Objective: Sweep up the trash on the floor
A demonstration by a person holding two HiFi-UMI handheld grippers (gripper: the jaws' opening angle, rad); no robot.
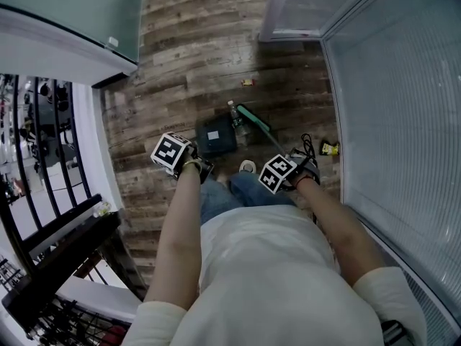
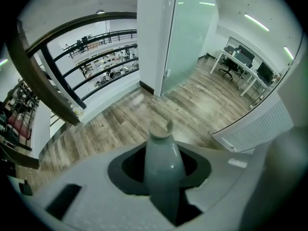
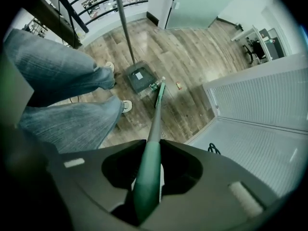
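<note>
three bits of trash lie on the floor [image 1: 180,42]: a small wrapper [image 1: 247,83] out ahead, a little bottle [image 1: 233,112] just beside the broom head [image 1: 253,119], and a yellow wrapper [image 1: 329,148] over by the white wall panel [image 1: 403,121]. there is one broom and one dustpan [image 1: 217,137]. the pan sits flat next to the bottle, so a short stroke should carry it in. your right tool [image 1: 299,166] is clamped on the green broom handle [image 3: 147,177]. your left tool [image 1: 196,166] grips the pan's upright grey handle [image 2: 162,172], likely to steady it while you stand.
</note>
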